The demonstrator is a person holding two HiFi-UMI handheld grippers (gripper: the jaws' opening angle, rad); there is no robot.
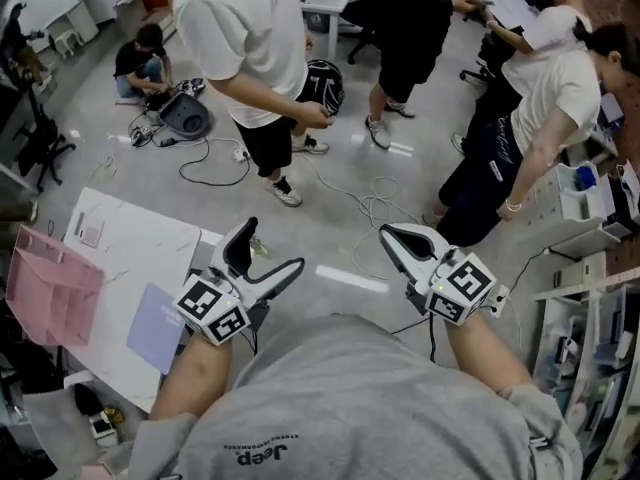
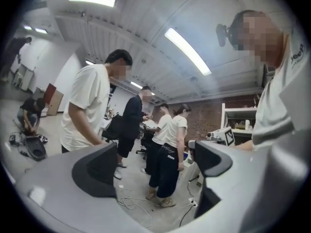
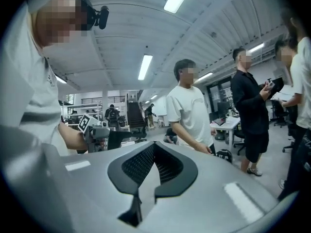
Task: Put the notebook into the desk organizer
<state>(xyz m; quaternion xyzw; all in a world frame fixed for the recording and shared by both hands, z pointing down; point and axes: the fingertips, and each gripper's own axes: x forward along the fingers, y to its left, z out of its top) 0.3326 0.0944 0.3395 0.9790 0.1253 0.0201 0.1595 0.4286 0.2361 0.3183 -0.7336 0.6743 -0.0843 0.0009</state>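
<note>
A lavender notebook [image 1: 155,326] lies flat on the white table [image 1: 130,248] at the lower left of the head view. The pink desk organizer [image 1: 52,295] stands at the table's left edge, its compartments showing. My left gripper [image 1: 268,258] is held in front of my chest, right of the table and off the notebook, jaws open with nothing between them. The left gripper view shows the same spread jaws of that gripper [image 2: 154,161] pointing into the room. My right gripper [image 1: 400,238] hovers over the floor, shut and empty; its tips meet in the right gripper [image 3: 154,149] view.
Several people stand on the floor ahead, the nearest in a white shirt [image 1: 245,38]. Cables [image 1: 375,208] trail across the floor. A person crouches by gear [image 1: 140,63] at the far left. A white shelf unit [image 1: 590,208] stands at the right.
</note>
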